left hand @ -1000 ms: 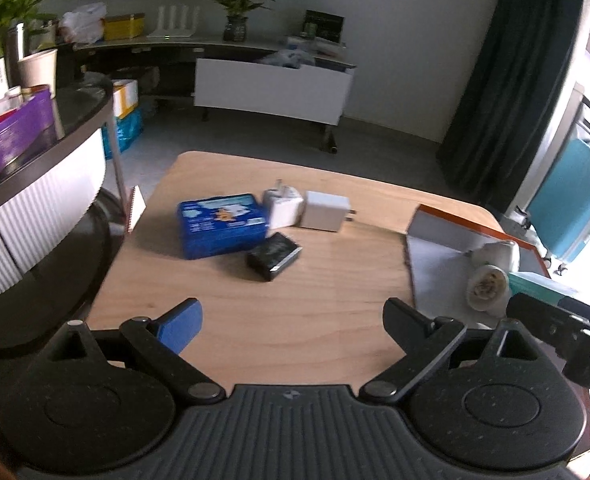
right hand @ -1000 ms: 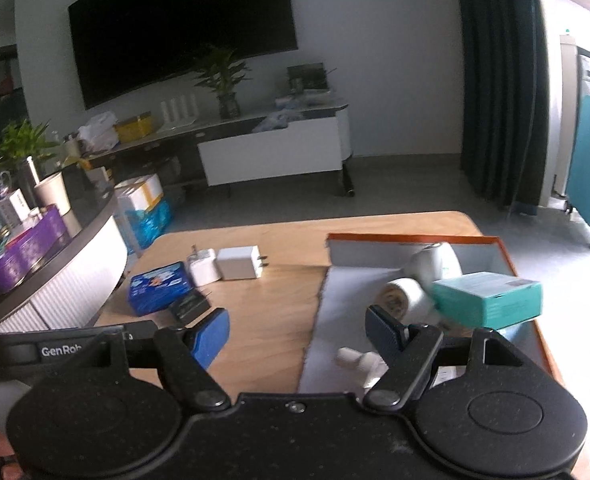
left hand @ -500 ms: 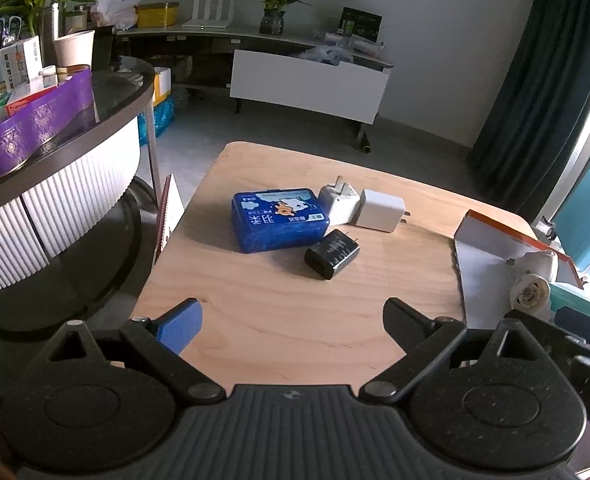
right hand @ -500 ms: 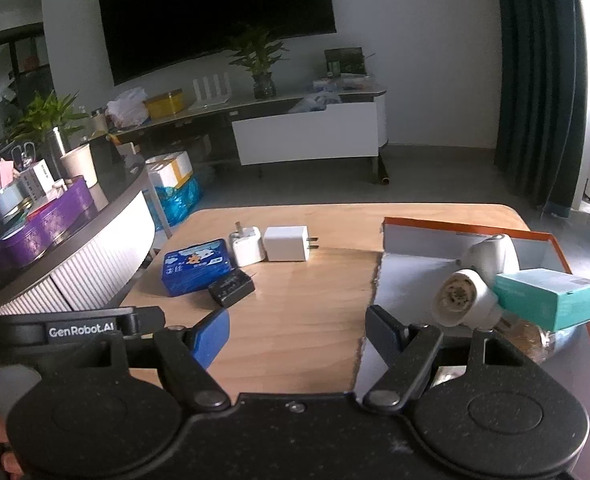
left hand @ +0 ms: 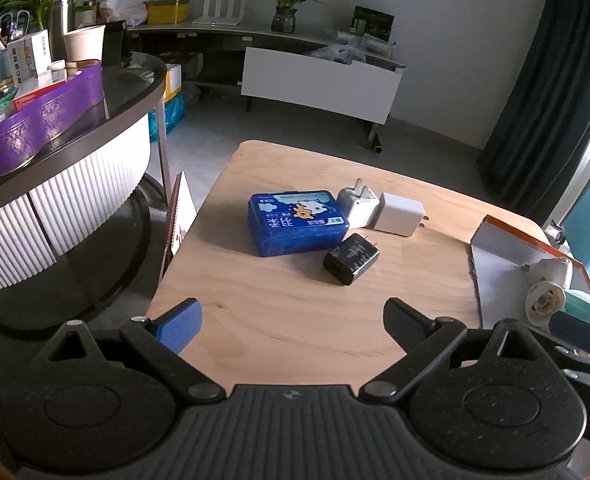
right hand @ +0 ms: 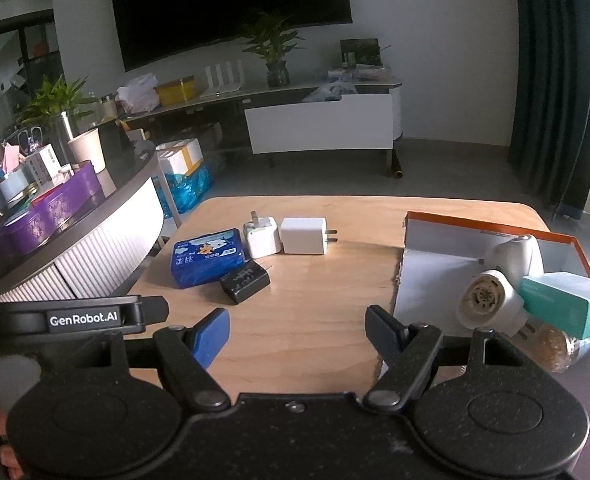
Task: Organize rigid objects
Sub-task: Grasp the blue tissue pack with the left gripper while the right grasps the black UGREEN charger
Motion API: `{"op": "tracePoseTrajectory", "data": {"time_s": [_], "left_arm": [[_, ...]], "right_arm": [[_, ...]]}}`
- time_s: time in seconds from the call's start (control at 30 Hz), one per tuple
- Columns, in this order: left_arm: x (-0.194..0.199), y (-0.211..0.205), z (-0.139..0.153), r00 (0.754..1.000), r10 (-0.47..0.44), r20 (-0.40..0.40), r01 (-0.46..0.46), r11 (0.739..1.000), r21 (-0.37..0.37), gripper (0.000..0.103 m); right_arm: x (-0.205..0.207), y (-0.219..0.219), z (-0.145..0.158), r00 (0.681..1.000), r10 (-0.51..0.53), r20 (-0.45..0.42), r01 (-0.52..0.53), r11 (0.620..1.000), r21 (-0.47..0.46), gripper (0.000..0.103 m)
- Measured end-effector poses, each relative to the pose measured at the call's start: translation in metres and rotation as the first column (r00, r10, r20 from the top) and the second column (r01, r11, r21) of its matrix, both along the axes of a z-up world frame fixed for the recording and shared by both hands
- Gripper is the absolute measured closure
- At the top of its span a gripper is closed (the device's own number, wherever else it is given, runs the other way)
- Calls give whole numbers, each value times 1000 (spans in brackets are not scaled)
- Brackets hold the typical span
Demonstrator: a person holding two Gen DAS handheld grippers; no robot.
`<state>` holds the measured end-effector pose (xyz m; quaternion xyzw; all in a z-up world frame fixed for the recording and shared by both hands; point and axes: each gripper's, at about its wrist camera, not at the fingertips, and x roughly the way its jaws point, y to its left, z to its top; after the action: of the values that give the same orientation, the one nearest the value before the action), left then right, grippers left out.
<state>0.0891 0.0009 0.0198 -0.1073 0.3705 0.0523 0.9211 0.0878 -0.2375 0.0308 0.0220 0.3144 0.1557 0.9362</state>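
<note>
On the wooden table [left hand: 295, 332] lie a blue tin [left hand: 297, 222] [right hand: 207, 257], a black charger [left hand: 351, 258] [right hand: 245, 280] in front of it, and two white chargers [left hand: 399, 213] [right hand: 303, 235] side by side behind. My left gripper [left hand: 291, 320] hovers open over the table's near edge, well short of them, nothing between its fingers. My right gripper [right hand: 297, 330] is open too and empty. At the right an orange-rimmed box lid [right hand: 475, 226] holds a white socket adapter [right hand: 491, 300], a teal box [right hand: 567, 306] and a clear jar [right hand: 555, 346].
A curved counter [left hand: 75, 184] with a purple tray [left hand: 35, 128] stands left of the table. A small calendar [left hand: 179, 220] leans at the table's left edge. A TV bench [right hand: 319, 120] with plants lines the far wall. The left gripper's body [right hand: 83, 316] shows beside my right one.
Both views swung left: the blue tin and chargers now sit further right in each view. Both grippers stayed open and nothing on the table moved.
</note>
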Motion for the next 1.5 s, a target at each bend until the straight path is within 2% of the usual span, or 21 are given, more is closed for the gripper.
{"op": "tracePoseTrajectory", "data": {"time_s": [0.57, 0.93, 1.13, 1.2, 1.27, 1.43, 1.5], "left_arm": [[22, 13, -11, 999, 39, -19, -39, 999, -7, 1], [86, 15, -18, 997, 78, -24, -79, 996, -28, 0], [124, 9, -36, 993, 86, -75, -86, 996, -4, 0], [133, 9, -42, 991, 88, -98, -88, 996, 7, 0], [138, 10, -43, 993, 78, -88, -79, 997, -4, 0], [150, 10, -51, 992, 59, -116, -57, 998, 22, 0], [148, 11, -55, 994, 43, -103, -39, 998, 42, 1]], "right_arm": [[19, 14, -11, 999, 34, -25, -34, 999, -7, 14], [27, 14, -20, 998, 39, -38, -39, 999, 1, 14], [31, 12, -24, 998, 41, -43, -41, 999, 8, 14], [33, 12, -25, 998, 39, -44, -39, 999, 10, 14], [35, 13, -26, 998, 41, -45, -41, 999, 7, 14], [40, 15, -31, 997, 46, -60, -45, 999, 11, 14], [42, 16, -32, 997, 50, -62, -50, 999, 7, 14]]}}
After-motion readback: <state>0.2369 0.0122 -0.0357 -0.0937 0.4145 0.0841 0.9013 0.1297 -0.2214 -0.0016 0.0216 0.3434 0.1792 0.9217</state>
